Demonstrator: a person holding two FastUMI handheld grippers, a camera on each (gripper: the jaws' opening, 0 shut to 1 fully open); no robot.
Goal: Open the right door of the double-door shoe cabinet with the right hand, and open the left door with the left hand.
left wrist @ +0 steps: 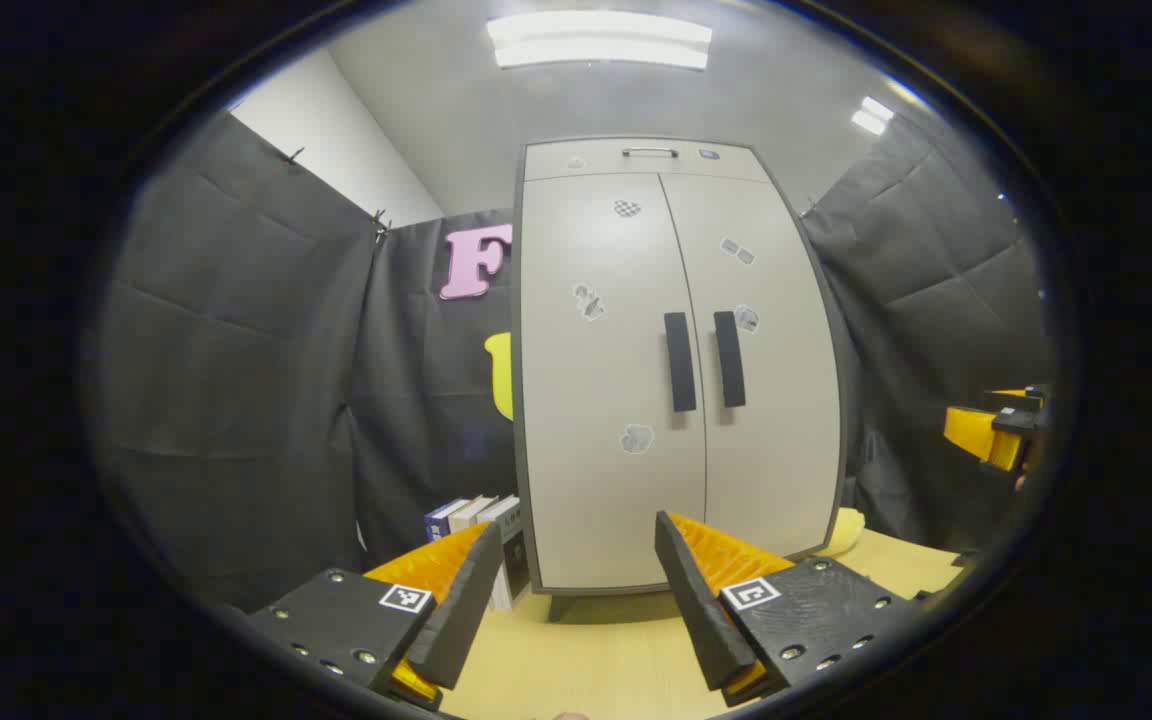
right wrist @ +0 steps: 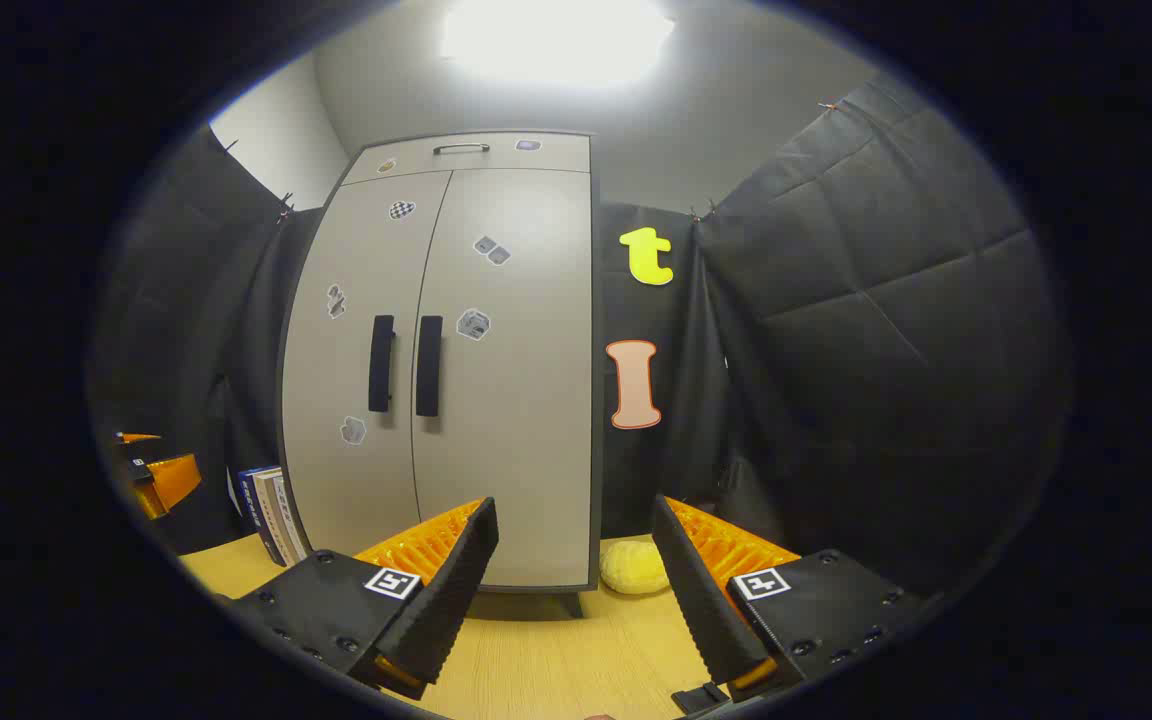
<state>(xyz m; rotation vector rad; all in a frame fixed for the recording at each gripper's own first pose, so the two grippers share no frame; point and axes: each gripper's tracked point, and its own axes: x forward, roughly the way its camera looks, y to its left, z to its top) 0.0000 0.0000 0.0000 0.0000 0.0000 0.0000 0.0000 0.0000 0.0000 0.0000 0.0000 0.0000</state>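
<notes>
**Both doors shut, grippers well back**

Left gripper view: left gripper (left wrist: 572,590) gapes wide, empty; shoe cabinet (left wrist: 676,370) stands ahead on the table (left wrist: 586,660).

Right gripper view: right gripper (right wrist: 576,580) wide, empty. Aim squarely at the right handle (right wrist: 428,366), closing around it before pulling.

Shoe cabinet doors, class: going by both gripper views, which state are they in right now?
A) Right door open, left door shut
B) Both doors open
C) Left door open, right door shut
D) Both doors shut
D: the left door and right door of the shoe cabinet sit flush, their two black handles side by side, and both open grippers are well short of them.
</notes>
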